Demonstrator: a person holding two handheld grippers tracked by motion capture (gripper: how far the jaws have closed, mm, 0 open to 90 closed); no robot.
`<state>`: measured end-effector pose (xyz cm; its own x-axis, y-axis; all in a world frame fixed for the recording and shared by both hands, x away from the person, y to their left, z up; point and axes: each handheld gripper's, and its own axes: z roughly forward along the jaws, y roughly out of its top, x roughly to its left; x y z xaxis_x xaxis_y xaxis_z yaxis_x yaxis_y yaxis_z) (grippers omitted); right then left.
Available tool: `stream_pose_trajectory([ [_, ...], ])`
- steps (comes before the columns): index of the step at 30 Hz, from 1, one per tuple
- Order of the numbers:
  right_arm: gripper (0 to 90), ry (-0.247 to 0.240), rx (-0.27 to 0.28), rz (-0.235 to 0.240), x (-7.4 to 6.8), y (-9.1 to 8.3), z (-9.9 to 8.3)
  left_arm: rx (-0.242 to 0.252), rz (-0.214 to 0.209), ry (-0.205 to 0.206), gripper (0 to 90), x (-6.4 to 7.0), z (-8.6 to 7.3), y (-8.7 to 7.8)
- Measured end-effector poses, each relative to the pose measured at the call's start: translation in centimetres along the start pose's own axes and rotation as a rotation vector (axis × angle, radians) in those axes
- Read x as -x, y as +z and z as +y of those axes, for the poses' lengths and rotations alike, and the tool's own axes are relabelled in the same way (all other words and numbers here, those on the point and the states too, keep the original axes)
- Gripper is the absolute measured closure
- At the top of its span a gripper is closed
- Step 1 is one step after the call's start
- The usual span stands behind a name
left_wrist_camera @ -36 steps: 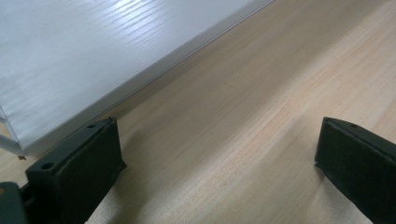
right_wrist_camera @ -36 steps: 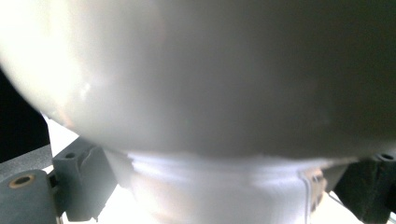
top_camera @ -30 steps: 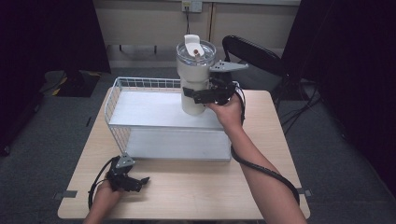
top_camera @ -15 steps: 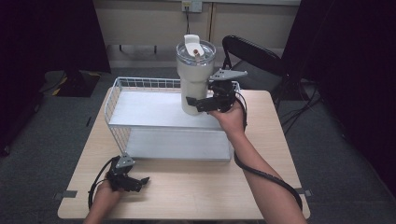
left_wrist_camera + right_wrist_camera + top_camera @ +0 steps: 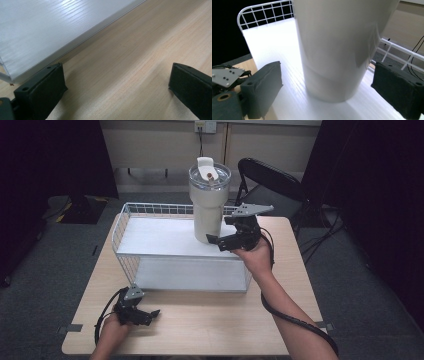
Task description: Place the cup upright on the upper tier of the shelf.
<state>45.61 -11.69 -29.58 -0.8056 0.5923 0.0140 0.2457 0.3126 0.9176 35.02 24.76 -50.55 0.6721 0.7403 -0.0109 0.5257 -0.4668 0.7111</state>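
Since a moment ago, the tumbler [image 5: 209, 202] is sitting lower, now standing upright on the white shelf [image 5: 165, 239] of the wire rack [image 5: 120, 227], and my right claw [image 5: 226, 240] is drawing back from it. Across the desk [image 5: 280, 290], the rack is taking up the far half. My right claw's jaws are standing apart on either side of the tumbler's base, not touching it. My left claw [image 5: 145, 316] is resting spread open on the desk, just beside the rack's near edge.
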Motion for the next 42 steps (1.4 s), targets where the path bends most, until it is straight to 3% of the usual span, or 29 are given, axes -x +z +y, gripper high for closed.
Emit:
stream_pose_trajectory([
  [12,8.2,0.005,0.016,0.038,-1.2,-2.4,-0.6,0.0,0.0,0.001,0.1,0.0,0.0,0.0],
  [26,8.2,-0.035,0.026,0.092,-3.4,-4.6,-1.1,-0.004,-0.004,0.004,0.0,0.0,0.0,0.0],
  [33,8.2,-0.026,0.03,0.107,-3.7,-5.3,-2.1,-0.001,-0.006,-0.003,0.0,0.0,0.0,0.0],
  [36,8.2,-0.024,0.029,0.113,-3.7,-5.5,-2.7,-0.016,-0.003,0.018,0.0,-0.1,0.0,-0.1],
  [42,8.2,-0.02,0.036,0.134,-4.0,-6.0,-3.7,-0.016,-0.003,0.019,0.0,-0.1,0.0,-0.1],
])
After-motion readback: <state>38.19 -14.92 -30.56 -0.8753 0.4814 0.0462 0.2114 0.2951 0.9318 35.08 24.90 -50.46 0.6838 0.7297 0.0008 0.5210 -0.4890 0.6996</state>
